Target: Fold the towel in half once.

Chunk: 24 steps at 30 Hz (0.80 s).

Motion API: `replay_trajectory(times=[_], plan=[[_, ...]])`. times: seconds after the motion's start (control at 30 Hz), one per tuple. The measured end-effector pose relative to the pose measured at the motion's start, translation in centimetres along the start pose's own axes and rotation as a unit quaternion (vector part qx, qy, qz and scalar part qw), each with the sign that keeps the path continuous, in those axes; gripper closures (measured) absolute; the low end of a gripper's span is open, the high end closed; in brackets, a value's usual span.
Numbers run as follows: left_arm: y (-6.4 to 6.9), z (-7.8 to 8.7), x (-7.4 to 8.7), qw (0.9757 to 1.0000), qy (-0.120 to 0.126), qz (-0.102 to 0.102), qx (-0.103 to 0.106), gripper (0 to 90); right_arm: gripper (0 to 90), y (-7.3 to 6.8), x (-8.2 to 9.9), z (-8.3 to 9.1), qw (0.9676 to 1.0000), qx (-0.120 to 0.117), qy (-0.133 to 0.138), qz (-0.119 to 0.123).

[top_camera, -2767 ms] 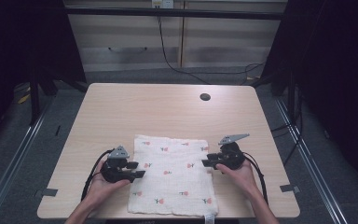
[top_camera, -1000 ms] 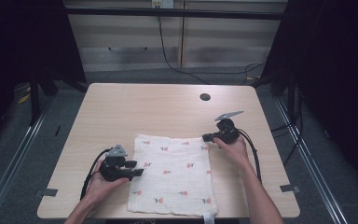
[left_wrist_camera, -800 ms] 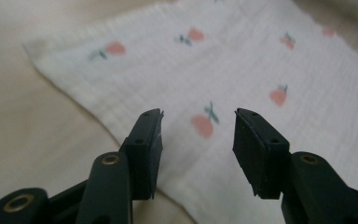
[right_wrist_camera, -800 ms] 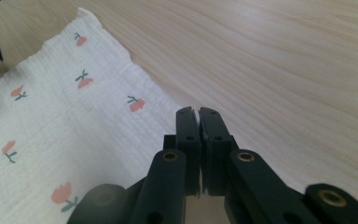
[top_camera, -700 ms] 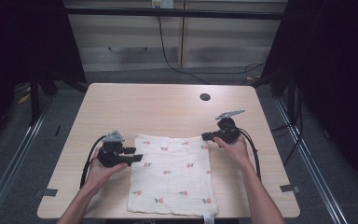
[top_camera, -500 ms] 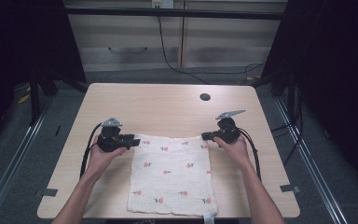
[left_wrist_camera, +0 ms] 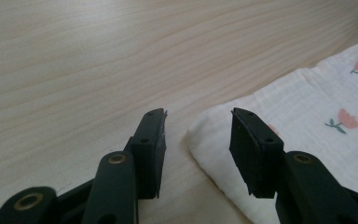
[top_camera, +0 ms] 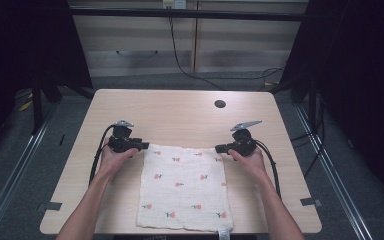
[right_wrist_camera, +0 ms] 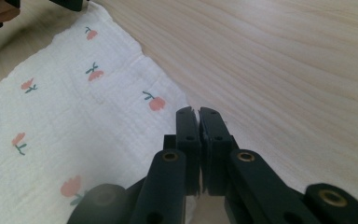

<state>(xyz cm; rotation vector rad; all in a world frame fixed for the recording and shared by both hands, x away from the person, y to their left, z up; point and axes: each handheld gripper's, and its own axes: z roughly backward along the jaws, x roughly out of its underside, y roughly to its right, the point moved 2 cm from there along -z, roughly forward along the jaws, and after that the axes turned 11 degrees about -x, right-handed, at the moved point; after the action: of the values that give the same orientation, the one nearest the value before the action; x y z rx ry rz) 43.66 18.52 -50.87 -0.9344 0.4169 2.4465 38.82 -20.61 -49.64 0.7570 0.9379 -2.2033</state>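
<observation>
A white cloth (top_camera: pixel 182 185) printed with small red flowers lies flat on the wooden table (top_camera: pixel 180 112), reaching its near edge. My left gripper (top_camera: pixel 144 145) sits at the cloth's far left corner. In the left gripper view the gripper (left_wrist_camera: pixel 198 123) is open. Its jaws have just been opening, and the corner of the cloth (left_wrist_camera: pixel 317 107) lies between them without the pads pressing on it. My right gripper (top_camera: pixel 219 148) rests at the far right corner. In the right gripper view the gripper (right_wrist_camera: pixel 197 114) is shut on the edge of the cloth (right_wrist_camera: pixel 74 116).
A dark round cable hole (top_camera: pixel 220 104) sits in the table near its far right. A small tag (top_camera: pixel 223 234) hangs from the cloth's near edge. Bare wood lies beyond the cloth and on both sides. Dark frame posts and cables surround the table.
My left hand has moved away from the person along the cloth's left edge, up to its far left corner. The right gripper has stayed at the far right corner over the last second.
</observation>
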Motion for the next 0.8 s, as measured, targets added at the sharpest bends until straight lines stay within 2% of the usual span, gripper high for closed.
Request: replay_trajectory(times=[0.07,0.1,0.13,0.17,0.2,0.27,0.33,0.43,0.5,0.6,0.8], plan=[[0.2,-0.3,0.1,0.9999,-0.007,-0.014,0.006,57.5,87.5,0.0,0.0,0.0,1.0,0.0,-0.001,-0.001],[0.4,-0.4,0.1,0.9999,-0.005,-0.011,0.006,59.4,87.6,0.1,0.1,0.0,1.0,0.001,-0.002,-0.001],[0.5,-0.6,0.2,0.9997,-0.013,-0.022,0.0,60.5,87.6,0.1,0.1,-0.1,1.0,0.001,-0.002,-0.003],[0.5,-0.7,0.3,0.9997,-0.011,-0.022,-0.006,63.6,87.5,0.2,0.1,-0.1,1.0,0.001,-0.003,-0.003],[0.5,-0.9,0.3,1.0,-0.003,-0.002,-0.003,67.3,87.5,0.3,0.1,-0.1,1.0,0.002,-0.003,-0.004],[0.4,-0.9,0.2,1.0,-0.003,-0.004,-0.002,69.2,87.5,0.3,0.2,-0.1,1.0,0.0,0.0,-0.006],[0.5,-0.9,0.2,0.9998,-0.01,-0.017,-0.002,71.6,87.5,0.3,0.2,-0.2,1.0,-0.002,-0.003,-0.005],[0.9,-0.8,0.4,0.9995,-0.011,-0.031,0.0,79.0,87.5,0.2,0.2,-0.1,1.0,-0.001,-0.005,-0.003],[1.1,-0.8,0.5,0.9995,-0.008,-0.031,0.005,86.7,87.5,0.3,0.2,-0.1,1.0,0.001,-0.003,-0.003],[1.3,-0.7,0.5,0.9993,-0.011,-0.033,0.012,88.0,87.6,0.2,0.2,0.0,1.0,0.0,-0.004,0.001],[1.0,0.3,0.2,0.9996,0.006,-0.021,0.019,88.1,87.7,0.1,-0.2,0.4,1.0,0.0,0.005,-0.001]])
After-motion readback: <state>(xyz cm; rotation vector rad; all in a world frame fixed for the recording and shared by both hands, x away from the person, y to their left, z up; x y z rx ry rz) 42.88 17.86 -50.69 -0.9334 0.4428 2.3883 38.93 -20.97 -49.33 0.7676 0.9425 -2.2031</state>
